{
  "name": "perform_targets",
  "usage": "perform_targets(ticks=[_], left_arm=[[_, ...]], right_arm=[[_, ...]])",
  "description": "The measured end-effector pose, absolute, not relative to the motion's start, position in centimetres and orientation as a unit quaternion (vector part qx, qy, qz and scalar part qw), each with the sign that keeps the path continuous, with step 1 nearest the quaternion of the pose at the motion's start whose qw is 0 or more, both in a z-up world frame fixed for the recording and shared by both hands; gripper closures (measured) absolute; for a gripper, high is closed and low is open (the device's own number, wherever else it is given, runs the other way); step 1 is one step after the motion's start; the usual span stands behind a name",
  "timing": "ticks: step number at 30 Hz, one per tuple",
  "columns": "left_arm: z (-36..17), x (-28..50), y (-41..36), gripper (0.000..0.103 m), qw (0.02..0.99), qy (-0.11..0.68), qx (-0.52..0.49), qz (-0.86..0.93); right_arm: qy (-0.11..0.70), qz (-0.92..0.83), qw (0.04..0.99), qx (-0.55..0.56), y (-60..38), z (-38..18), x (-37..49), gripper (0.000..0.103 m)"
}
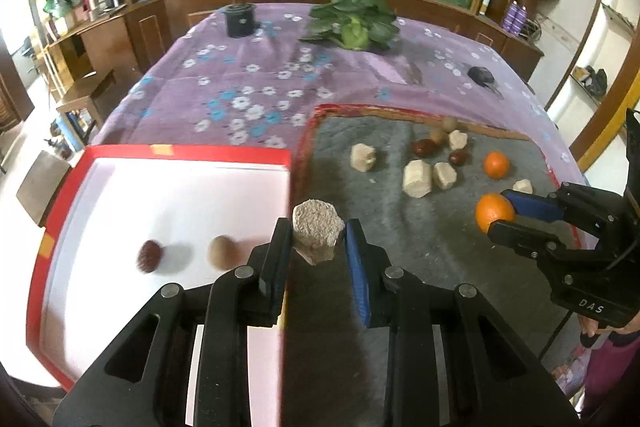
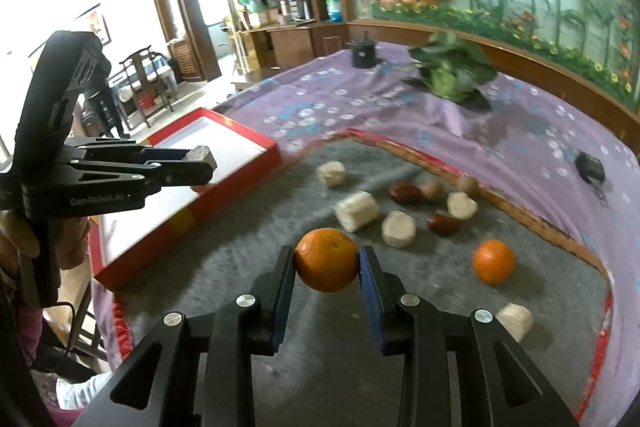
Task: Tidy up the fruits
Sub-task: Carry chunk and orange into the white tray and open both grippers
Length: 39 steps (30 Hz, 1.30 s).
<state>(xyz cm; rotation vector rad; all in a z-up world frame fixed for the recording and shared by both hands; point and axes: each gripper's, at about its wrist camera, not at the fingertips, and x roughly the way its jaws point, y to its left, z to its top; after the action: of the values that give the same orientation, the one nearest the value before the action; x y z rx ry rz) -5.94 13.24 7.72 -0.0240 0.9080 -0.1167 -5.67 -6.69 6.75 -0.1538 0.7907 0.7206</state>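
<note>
My left gripper (image 1: 318, 235) is shut on a pale rough chunk (image 1: 317, 223), held above the grey mat (image 1: 400, 247) beside the red-rimmed white tray (image 1: 168, 187). In the tray lie a dark red fruit (image 1: 149, 255) and a tan round one (image 1: 221, 252). My right gripper (image 2: 326, 263) is shut on an orange (image 2: 326, 259), lifted over the mat; the same orange (image 1: 494, 211) shows in the left wrist view. A second orange (image 2: 493, 261) rests on the mat with several pale chunks (image 2: 356, 210) and dark red dates (image 2: 405, 193).
A purple flowered cloth (image 1: 240, 95) covers the table. A leafy green vegetable (image 1: 354, 19) and a black round pot (image 1: 239, 19) stand at the far end, a small dark object (image 1: 482, 75) at the right. Wooden cabinets and a flower mural lie behind.
</note>
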Motion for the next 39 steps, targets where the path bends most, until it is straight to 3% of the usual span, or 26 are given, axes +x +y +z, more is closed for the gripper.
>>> perform_targets(ticks=[17,39], left_arm=[[6.8,-6.9,21.5,0.076,0.895,0.445,-0.043,0.012],[3.2,-1.7,23.6,0.076,0.870,0.489,-0.047,0.038]], right_arm=[[0.361,0.412,0.828,-0.117,4.7,8.1,-4.9,0.072],[0.422,0.403,0.799,-0.146,12.4,2.7,1.5,0.072]])
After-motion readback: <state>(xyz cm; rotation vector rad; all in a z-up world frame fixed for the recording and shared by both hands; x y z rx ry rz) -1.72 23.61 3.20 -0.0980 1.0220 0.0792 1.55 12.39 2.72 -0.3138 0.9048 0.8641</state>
